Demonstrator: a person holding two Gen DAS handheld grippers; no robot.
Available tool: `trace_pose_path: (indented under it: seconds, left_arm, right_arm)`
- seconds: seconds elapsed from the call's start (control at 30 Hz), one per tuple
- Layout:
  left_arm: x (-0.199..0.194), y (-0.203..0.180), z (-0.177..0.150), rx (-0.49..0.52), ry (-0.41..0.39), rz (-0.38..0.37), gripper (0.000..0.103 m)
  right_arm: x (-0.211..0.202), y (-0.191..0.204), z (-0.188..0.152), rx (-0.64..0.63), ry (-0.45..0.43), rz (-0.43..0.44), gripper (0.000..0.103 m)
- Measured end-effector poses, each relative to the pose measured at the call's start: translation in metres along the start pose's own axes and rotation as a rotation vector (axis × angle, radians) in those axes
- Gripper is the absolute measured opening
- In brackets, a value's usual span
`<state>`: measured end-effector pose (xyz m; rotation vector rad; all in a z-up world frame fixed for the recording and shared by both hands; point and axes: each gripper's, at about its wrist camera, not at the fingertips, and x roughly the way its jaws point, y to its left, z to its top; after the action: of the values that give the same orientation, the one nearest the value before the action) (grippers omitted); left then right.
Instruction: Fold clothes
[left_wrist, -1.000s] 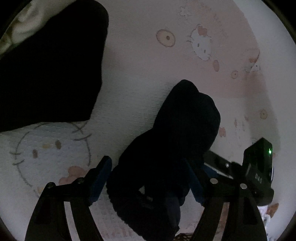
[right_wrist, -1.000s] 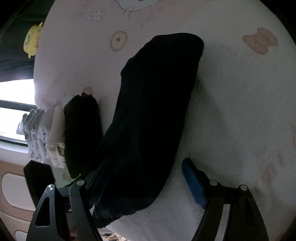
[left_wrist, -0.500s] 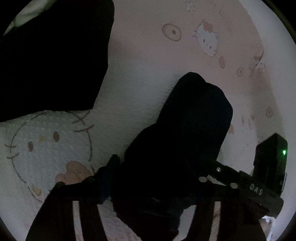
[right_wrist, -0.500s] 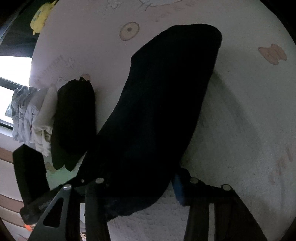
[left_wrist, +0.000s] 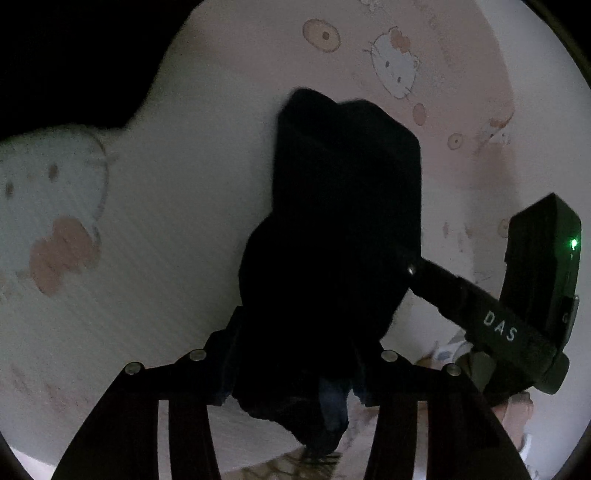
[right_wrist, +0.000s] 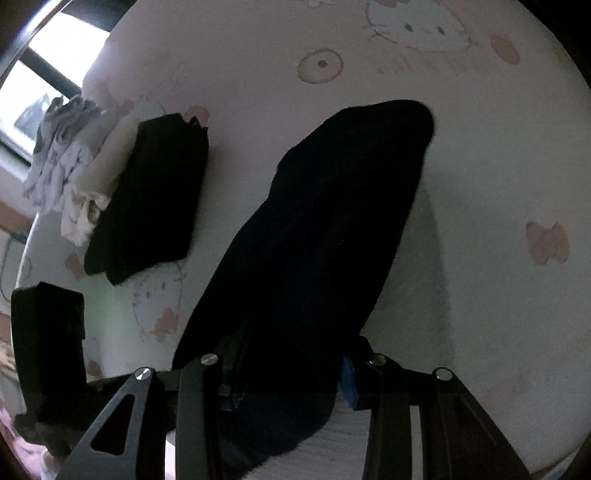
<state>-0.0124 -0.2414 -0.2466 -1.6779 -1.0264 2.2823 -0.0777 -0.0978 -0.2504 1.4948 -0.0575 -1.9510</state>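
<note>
Lying on a pale pink blanket with cartoon cat faces (right_wrist: 480, 155) is a long black piece of soft clothing (right_wrist: 332, 229). It stretches from the bottom of the right wrist view up toward the middle, and its far end rests on the blanket.

The right gripper (right_wrist: 288, 373) has the near end of the black clothing between its jaws. The jaws are pulled in close and pinch the cloth from both sides. A bit of blue pad (right_wrist: 347, 384) peeks out on the right side, tight against the cloth.

The left gripper (left_wrist: 295, 365) also has the black clothing (left_wrist: 343, 229) between its jaws. Its jaws are closing on the cloth and press on it from both sides. The cloth bunches up there and hangs down a little below the jaws.

In the left wrist view the right gripper (left_wrist: 413, 271) comes in from the right side, touching the edge of the same cloth.

Off to the left in the right wrist view sits a folded black cloth (right_wrist: 155, 192) on the blanket. Just beside it is a small pile of white and grey folded clothes (right_wrist: 74, 170). These are well apart from the long black piece.
</note>
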Motion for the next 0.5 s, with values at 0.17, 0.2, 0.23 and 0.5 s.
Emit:
trace_pose_path:
  seconds: [0.17, 0.2, 0.23, 0.5]
  left_arm:
    - [0.013, -0.014, -0.014, -0.026, 0.003, -0.038, 0.045]
    - [0.015, -0.017, -0.015, -0.017, 0.001, -0.028, 0.045]
    - [0.017, -0.020, -0.017, -0.008, -0.001, -0.018, 0.045]
    - [0.006, -0.045, -0.019, 0.179, -0.090, 0.130, 0.045]
  right_arm:
    - [0.005, -0.001, 0.007, -0.077, 0.018, -0.056, 0.038]
    - [0.006, -0.001, 0.008, -0.089, 0.021, -0.064, 0.038]
    - [0.007, -0.002, 0.009, -0.093, 0.025, -0.067, 0.038]
    - [-0.003, -0.003, 0.007, -0.149, 0.006, -0.129, 0.045]
